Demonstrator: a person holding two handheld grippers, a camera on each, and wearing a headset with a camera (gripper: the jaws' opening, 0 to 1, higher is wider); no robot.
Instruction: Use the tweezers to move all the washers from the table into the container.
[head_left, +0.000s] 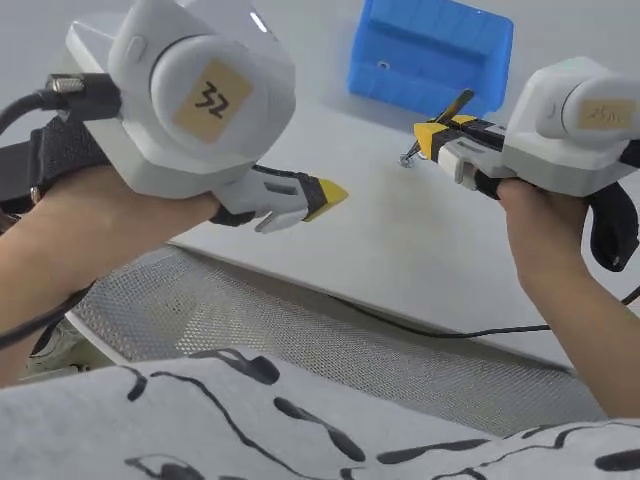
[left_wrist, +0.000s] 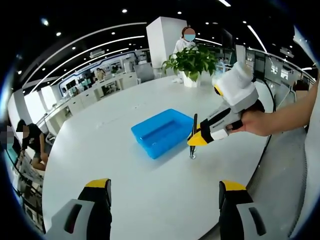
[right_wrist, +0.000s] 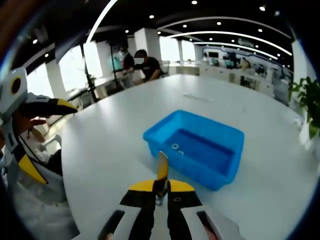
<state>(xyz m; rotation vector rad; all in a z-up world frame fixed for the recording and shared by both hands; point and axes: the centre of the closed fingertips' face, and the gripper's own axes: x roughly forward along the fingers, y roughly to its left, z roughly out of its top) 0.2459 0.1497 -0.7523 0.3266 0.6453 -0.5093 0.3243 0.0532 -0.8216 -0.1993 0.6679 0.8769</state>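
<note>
Right gripper view shows two washers (right_wrist: 175, 147) lying on the floor of the blue container (right_wrist: 210, 175), close to its left wall. The tweezers (right_wrist: 162, 167) reach forward from between the jaws of the right gripper (left_wrist: 199, 140), which are closed tight on the tweezers' shank. In the left gripper view the tweezers' tip is down at the bench (head_left: 400, 240), just beside the container's near wall, on the side toward the bench's near edge. Whether the tip has a washer pinched, or one lies under it, is too small to tell. The container stands well in from that edge, toward the far side of the bench. The left gripper (left_wrist: 165, 185) hovers over the bench's near edge, well apart from the container, with its jaws wide and nothing between them. The step in hand looks like picking up a washer beside the container or lifting one into it. It would go best with an even squeeze, so the tips neither spring open nor flick the washer away. The tip should rise straight up until it clears the container's rim, then travel the short way over the wall. The squeeze should ease only once the tip is low over the container's floor, so the washer does not bounce out. The left gripper could steady the container's wall if it slides.
</note>
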